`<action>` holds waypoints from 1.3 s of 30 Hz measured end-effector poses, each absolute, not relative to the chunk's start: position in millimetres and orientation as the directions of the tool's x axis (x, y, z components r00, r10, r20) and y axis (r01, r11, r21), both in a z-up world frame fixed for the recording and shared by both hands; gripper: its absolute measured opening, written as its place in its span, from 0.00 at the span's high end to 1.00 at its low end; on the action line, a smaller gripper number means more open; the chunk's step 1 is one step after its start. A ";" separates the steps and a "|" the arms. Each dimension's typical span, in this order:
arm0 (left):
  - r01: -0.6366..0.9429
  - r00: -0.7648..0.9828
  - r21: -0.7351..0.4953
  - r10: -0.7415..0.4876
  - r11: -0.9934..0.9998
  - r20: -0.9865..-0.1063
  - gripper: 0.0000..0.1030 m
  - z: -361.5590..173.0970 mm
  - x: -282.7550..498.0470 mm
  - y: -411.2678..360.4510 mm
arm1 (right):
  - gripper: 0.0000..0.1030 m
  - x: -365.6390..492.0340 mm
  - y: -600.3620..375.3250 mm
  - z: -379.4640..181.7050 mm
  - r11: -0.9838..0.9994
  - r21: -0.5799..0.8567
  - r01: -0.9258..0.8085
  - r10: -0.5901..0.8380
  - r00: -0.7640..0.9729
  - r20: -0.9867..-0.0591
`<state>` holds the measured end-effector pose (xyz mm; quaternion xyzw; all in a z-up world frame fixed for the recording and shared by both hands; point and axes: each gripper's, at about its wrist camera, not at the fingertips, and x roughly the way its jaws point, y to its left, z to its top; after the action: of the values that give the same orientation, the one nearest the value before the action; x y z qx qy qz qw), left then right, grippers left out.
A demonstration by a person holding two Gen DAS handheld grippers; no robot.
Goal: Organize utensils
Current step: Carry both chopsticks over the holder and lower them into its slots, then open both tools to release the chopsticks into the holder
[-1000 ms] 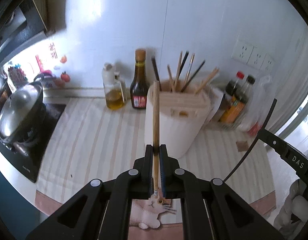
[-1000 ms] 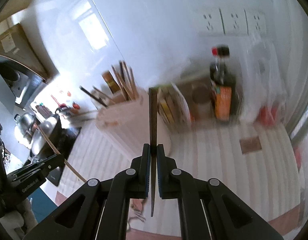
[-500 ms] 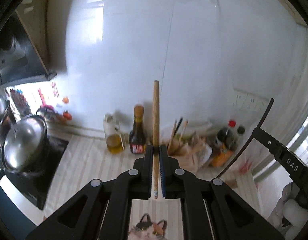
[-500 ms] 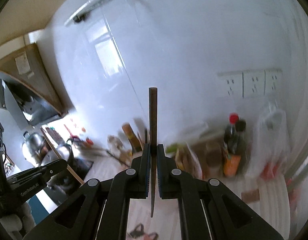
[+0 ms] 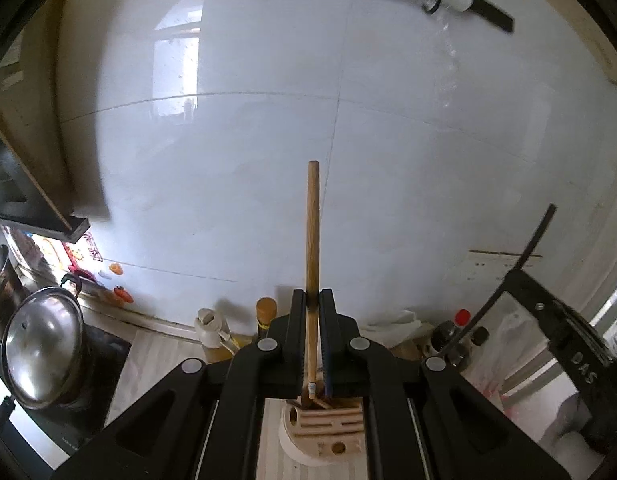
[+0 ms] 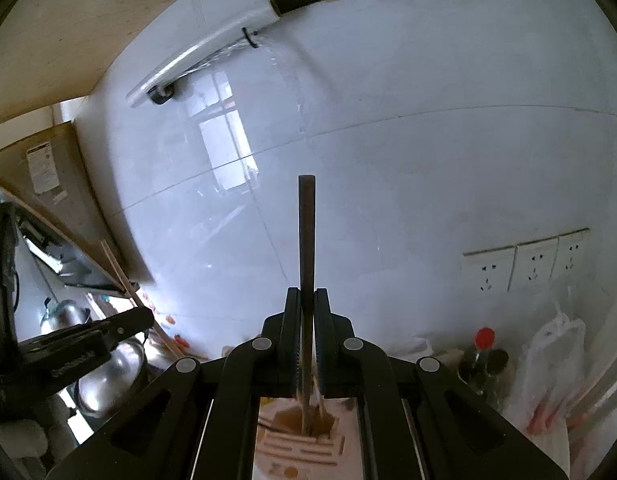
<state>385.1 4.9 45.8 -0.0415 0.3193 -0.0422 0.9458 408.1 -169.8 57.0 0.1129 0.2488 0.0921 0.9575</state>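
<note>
The left gripper pinches one light wooden chopstick between its two fingers, the stick standing upright against the white tiled wall. Its lower tip sits over the wooden utensil holder seen between the gripper's arms, where at least two other sticks lie in the opening; whether the tip touches them cannot be told.

The right gripper is pressed onto one dark chopstick, also upright, with its lower end reaching into the round well of the same holder, beside a few paler sticks too blurred to count.

On the table behind the left gripper stand one cream-capped oil jug and one bottle with an orange-brown cap. Farther right are two dark sauce bottles, one with a red cap, next to one plastic bag. Three wall sockets sit in a row above them. One steel pot with a domed lid rests at the far left.
</note>
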 end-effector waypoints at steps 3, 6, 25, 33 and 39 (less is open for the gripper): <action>0.052 0.779 -0.100 -0.103 0.994 -0.619 0.96 37.4 406.4 3.8 | 0.94 425.1 -171.8 53.5 0.960 0.259 -0.108 0.222 0.859 -0.462; 0.057 0.763 -0.107 -0.113 0.993 -0.637 0.96 27.8 423.2 1.6 | 0.94 442.1 -170.9 44.2 0.961 0.257 -0.102 0.219 0.850 -0.480; 0.088 0.632 -0.188 -0.201 0.978 -0.748 0.96 -29.5 458.3 -1.9 | 0.94 477.2 -146.8 -25.9 0.966 0.231 -0.116 0.232 0.781 -0.580; 0.059 0.614 -0.208 -0.200 0.976 -0.763 0.92 -21.5 446.7 10.0 | 0.91 468.5 -140.4 -38.8 0.964 0.217 -0.152 0.258 0.730 -0.634; 0.013 0.641 -0.191 -0.155 0.982 -0.752 0.45 -12.4 423.1 24.2 | 0.52 449.4 -146.2 -31.3 0.962 0.225 -0.157 0.267 0.725 -0.635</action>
<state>423.1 24.2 -12.4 -0.0841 0.4213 -0.0465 0.9018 449.4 -146.2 -31.3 0.0781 0.3525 0.1146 0.9255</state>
